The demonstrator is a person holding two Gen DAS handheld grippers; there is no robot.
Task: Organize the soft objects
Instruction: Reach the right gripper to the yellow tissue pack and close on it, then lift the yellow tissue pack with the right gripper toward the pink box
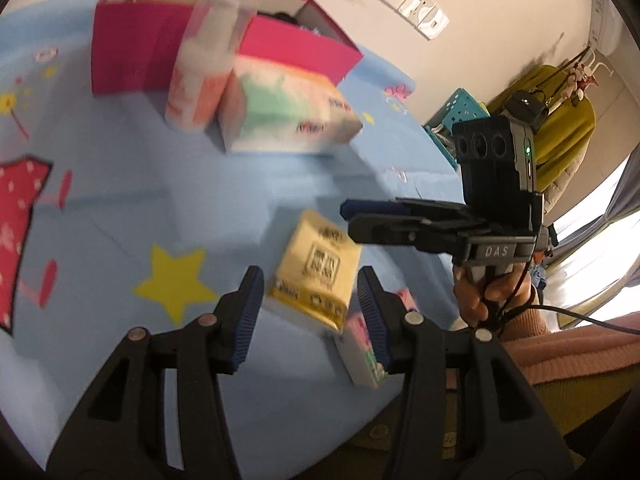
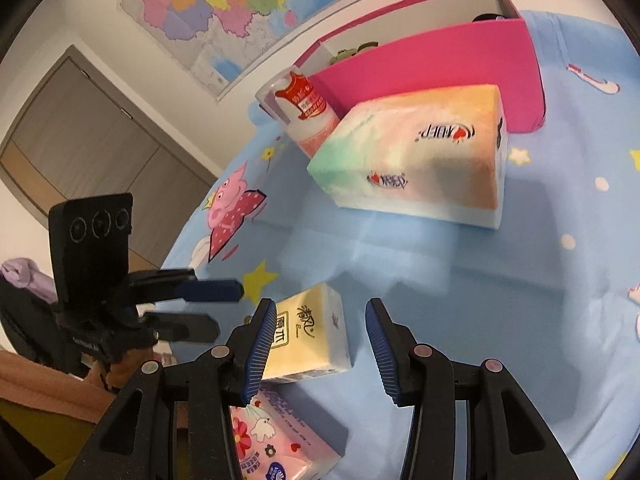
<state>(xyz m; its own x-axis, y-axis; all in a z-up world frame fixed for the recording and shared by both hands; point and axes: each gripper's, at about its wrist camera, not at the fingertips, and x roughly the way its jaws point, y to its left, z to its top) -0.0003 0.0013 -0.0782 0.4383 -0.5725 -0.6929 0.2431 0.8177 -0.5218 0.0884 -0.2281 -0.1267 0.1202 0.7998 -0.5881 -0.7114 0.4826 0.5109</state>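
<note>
On the blue cartoon-print bed sheet (image 2: 520,280) lie the soft things to be tidied: a small yellow plastic-wrapped tissue pack (image 2: 308,336), lying flat near the front edge, and just beside it, nearer the person, a pink flowered tissue pack (image 2: 280,432). Farther back sits a large pastel-wrapped tissue brick (image 2: 416,160), touching a white and orange cylindrical wipes canister (image 2: 304,112), with an open pink cardboard box (image 2: 432,64) behind both.

Both sets of tongs are open and hold nothing. The left tongs (image 1: 312,304) frame the yellow pack in their own view, with the pads not pressing it; whether they are down at its level I cannot tell. The right tongs (image 2: 320,340) hover over the same pack, its left pad overlapping the pack's edge in the picture, contact unclear.

The yellow pack is probably light and squashy, its film wrapper slick, so a pinch across the short sides near the middle should hold best; a corner grip would likely let it sag or slip. It should tolerate a firm squeeze
</note>
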